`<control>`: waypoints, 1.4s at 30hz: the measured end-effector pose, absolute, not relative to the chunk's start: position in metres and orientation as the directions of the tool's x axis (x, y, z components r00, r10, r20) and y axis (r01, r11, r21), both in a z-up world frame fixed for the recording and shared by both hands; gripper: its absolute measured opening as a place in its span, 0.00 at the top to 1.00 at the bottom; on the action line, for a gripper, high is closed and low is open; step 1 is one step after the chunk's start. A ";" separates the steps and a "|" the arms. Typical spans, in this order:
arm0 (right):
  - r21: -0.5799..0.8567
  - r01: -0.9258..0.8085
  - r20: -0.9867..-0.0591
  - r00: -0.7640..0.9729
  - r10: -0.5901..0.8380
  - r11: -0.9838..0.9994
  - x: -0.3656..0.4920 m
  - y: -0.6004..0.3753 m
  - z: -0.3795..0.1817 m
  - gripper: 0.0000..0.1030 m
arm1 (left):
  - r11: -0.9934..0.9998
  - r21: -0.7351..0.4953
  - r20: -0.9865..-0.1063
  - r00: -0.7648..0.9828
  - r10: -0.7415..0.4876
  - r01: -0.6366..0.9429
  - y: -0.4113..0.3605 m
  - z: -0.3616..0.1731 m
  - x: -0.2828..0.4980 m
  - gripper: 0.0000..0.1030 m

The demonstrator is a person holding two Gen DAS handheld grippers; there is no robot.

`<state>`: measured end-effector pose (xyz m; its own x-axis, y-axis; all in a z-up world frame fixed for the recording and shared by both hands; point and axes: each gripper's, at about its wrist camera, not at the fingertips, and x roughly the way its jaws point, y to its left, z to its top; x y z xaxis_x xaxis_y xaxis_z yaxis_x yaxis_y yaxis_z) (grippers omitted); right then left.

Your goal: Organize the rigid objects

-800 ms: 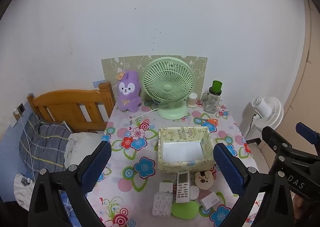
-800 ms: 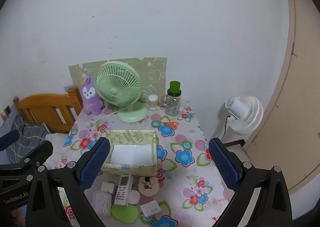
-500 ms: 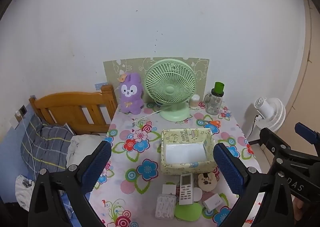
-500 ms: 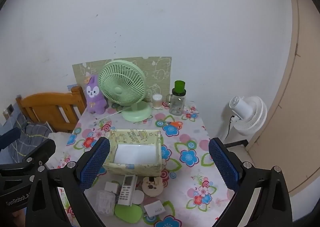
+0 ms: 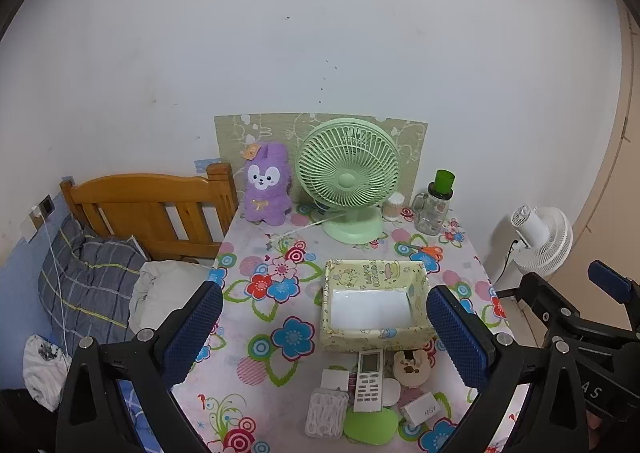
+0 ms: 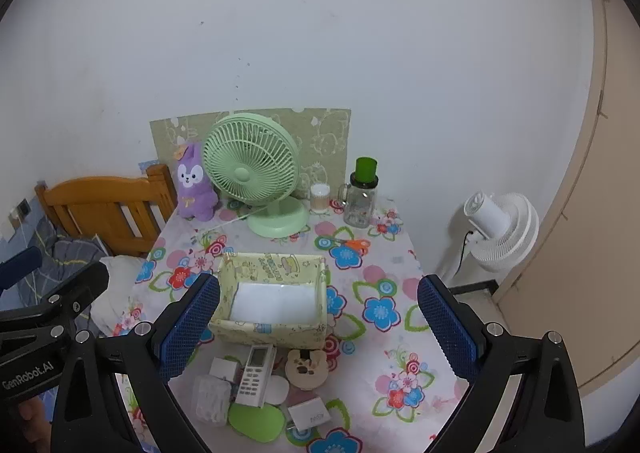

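A yellow-green printed storage box [image 5: 374, 305] [image 6: 272, 305] with a white floor stands mid-table and holds nothing. In front of it lies a small pile: a white remote control [image 5: 369, 380] [image 6: 254, 375], a round bear-shaped case [image 5: 409, 367] [image 6: 307, 368], a clear packet of cotton swabs [image 5: 326, 411] [image 6: 211, 399], a green oval item [image 5: 370, 427] [image 6: 256, 423], a small white box [image 5: 423, 409] [image 6: 310, 417]. My left gripper [image 5: 325, 337] and right gripper [image 6: 318, 327] hover above the table's near edge, both open and holding nothing.
At the back stand a green desk fan [image 5: 348, 181], a purple plush rabbit [image 5: 266, 185], a glass jar with a green cap [image 5: 434, 205], a swab pot [image 6: 320, 197]. Orange scissors [image 6: 354, 243] lie behind the box. A wooden bed [image 5: 148, 209] is left, a white floor fan [image 6: 500, 229] right.
Both views have shifted slightly: the table and its objects sit a little higher and larger in frame. Both grippers have stayed open; nothing on the table has moved.
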<state>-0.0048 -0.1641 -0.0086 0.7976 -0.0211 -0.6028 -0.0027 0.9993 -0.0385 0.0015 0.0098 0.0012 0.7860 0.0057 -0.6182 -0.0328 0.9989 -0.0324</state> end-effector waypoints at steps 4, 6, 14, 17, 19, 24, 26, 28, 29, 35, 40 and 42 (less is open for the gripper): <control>-0.035 -0.010 -0.590 0.807 -0.013 0.999 -0.006 -0.164 -0.007 0.03 | 0.999 -0.033 -0.615 0.788 0.010 -0.039 0.011 0.001 0.001 0.00; -0.036 -0.010 -0.585 0.811 -0.013 0.999 -0.006 -0.163 -0.005 0.03 | 0.999 -0.030 -0.612 0.791 0.014 -0.041 0.011 0.002 -0.001 0.00; -0.016 -0.013 -0.566 0.824 0.002 1.000 -0.009 -0.166 0.000 0.03 | 0.999 -0.027 -0.604 0.797 0.017 -0.042 0.012 0.004 -0.004 0.00; -0.012 -0.012 -0.566 0.825 0.003 1.000 -0.010 -0.166 -0.001 0.03 | 0.999 -0.027 -0.605 0.796 0.018 -0.043 0.012 0.003 -0.005 0.00; -0.011 -0.014 -0.566 0.824 0.005 1.000 -0.009 -0.165 0.000 0.03 | 0.999 -0.026 -0.605 0.796 0.018 -0.043 0.012 0.004 -0.005 0.00; -0.012 -0.011 -0.567 0.824 0.002 1.000 -0.009 -0.166 0.000 0.03 | 0.999 -0.025 -0.608 0.794 0.019 -0.043 0.012 0.003 -0.005 0.00; -0.011 -0.011 -0.567 0.823 0.003 1.000 -0.010 -0.166 0.000 0.03 | 0.999 -0.025 -0.607 0.794 0.019 -0.043 0.012 0.003 -0.005 0.00; -0.008 -0.010 -0.567 0.824 0.003 1.000 -0.010 -0.167 0.000 0.03 | 0.999 -0.025 -0.607 0.794 0.019 -0.043 0.012 0.004 -0.004 0.00; -0.009 -0.010 -0.566 0.824 0.003 1.000 -0.011 -0.167 0.000 0.03 | 0.999 -0.025 -0.607 0.794 0.019 -0.044 0.012 0.004 -0.004 0.00; -0.010 -0.011 -0.558 0.830 0.004 1.000 -0.013 -0.167 0.000 0.03 | 0.999 -0.025 -0.606 0.795 0.016 -0.039 0.009 0.002 -0.003 0.00; -0.005 -0.012 -0.557 0.830 0.007 1.000 -0.014 -0.168 0.000 0.03 | 0.999 -0.021 -0.604 0.796 0.020 -0.041 0.008 0.002 -0.003 0.00; -0.003 -0.013 -0.558 0.830 0.009 1.000 -0.013 -0.169 0.000 0.03 | 0.999 -0.022 -0.604 0.797 0.018 -0.040 0.008 0.002 -0.003 0.00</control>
<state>-0.0135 -0.1689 -0.0001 0.8301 0.0092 -0.5576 -0.0130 0.9999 -0.0029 -0.0034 0.0084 0.0020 0.7970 0.0184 -0.6036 -0.0399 0.9990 -0.0221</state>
